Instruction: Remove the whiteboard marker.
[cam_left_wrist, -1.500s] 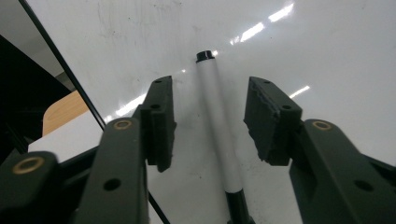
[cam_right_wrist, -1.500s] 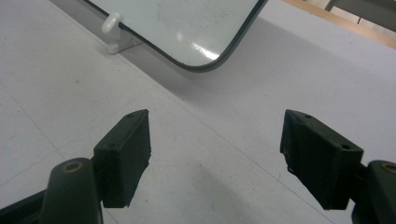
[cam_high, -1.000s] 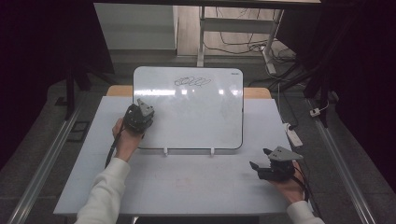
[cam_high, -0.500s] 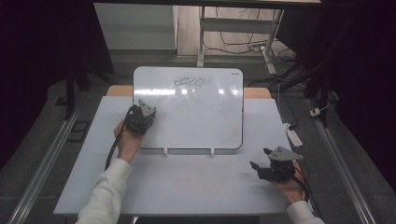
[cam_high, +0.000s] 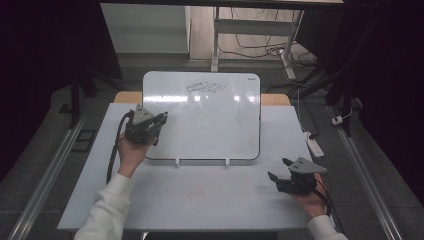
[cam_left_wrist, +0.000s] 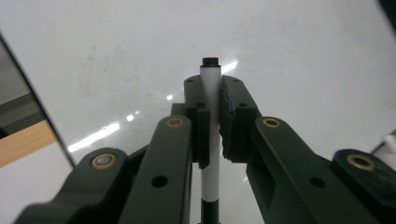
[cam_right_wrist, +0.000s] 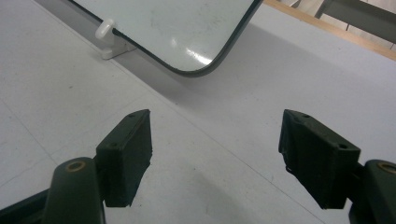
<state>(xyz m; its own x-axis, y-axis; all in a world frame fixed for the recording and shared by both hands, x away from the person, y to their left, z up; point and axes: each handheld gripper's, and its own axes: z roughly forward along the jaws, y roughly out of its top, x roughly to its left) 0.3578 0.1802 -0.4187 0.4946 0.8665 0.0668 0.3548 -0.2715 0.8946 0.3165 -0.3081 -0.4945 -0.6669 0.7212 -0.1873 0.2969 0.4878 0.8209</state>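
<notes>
Marker (cam_left_wrist: 211, 100) sits pinched between the left gripper (cam_high: 148, 123) jaws, over the whiteboard (cam_high: 215, 125) near its left edge. It could slip or skid (glossy surface). Right gripper (cam_high: 290, 179), jaws spread, rests near-right on the table (cam_high: 200, 195).

cables (cam_high: 252, 47) on the floor beyond the table (cam_high: 210, 200).

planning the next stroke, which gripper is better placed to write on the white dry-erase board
Left. The left gripper is shut on a white marker with a black end, over the white dry-erase board. The right gripper is open, empty, off the board.
</notes>
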